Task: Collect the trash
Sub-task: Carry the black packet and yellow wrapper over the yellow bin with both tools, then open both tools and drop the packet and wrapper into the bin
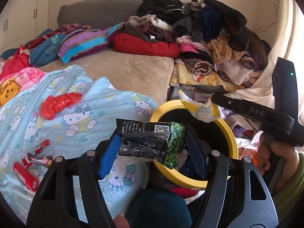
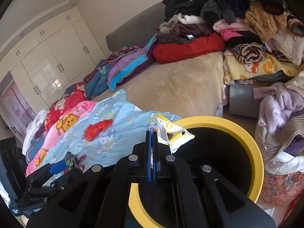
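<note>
My left gripper [image 1: 153, 138] is shut on a black and green snack packet [image 1: 161, 142], which hangs crosswise between the blue pads [image 1: 109, 153], just before the left rim of a yellow-rimmed black bin [image 1: 234, 142]. My right gripper [image 1: 213, 96], held by a hand [image 1: 281, 157], is shut on a crumpled yellow and white wrapper [image 1: 201, 109] over the bin's far rim. In the right wrist view its fingers [image 2: 152, 133] pinch that wrapper [image 2: 174, 133] beside the bin [image 2: 256, 148]; my left gripper [image 2: 65, 168] shows low left.
On the light blue cartoon blanket [image 1: 85, 98] lie a crumpled red plastic piece [image 1: 58, 104], red candy wrappers [image 1: 38, 154] and a red tube [image 1: 25, 175]. Piled clothes [image 1: 209, 34] fill the bed's far right. A laundry heap [image 2: 281, 117] sits right of the bin.
</note>
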Demonstrator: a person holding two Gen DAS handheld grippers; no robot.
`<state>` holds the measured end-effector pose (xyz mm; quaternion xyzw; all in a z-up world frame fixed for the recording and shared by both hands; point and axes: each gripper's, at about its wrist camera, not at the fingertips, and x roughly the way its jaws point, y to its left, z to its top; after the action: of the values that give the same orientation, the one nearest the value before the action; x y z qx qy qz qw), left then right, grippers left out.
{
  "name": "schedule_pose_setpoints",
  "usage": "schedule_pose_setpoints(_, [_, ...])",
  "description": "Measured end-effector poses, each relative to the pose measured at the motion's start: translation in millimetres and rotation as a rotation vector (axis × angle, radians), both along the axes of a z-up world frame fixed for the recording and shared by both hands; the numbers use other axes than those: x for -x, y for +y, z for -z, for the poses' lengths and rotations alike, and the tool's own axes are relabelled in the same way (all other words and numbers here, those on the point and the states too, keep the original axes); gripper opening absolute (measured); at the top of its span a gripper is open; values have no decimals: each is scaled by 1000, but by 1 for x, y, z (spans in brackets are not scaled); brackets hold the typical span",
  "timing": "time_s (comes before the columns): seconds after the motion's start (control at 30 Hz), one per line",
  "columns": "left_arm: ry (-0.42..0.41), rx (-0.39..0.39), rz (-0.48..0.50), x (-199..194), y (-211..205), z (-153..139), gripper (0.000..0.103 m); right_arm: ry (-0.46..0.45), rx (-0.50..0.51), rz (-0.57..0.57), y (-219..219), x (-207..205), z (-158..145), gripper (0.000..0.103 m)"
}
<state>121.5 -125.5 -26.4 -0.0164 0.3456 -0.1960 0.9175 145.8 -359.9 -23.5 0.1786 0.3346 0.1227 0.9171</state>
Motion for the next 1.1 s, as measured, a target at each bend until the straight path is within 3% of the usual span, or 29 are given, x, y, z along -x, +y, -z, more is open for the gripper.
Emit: schedule_pose_setpoints(1.1, [32,-89,219,8,-88,35,59,115,-57,102,-62,-4,33,2])
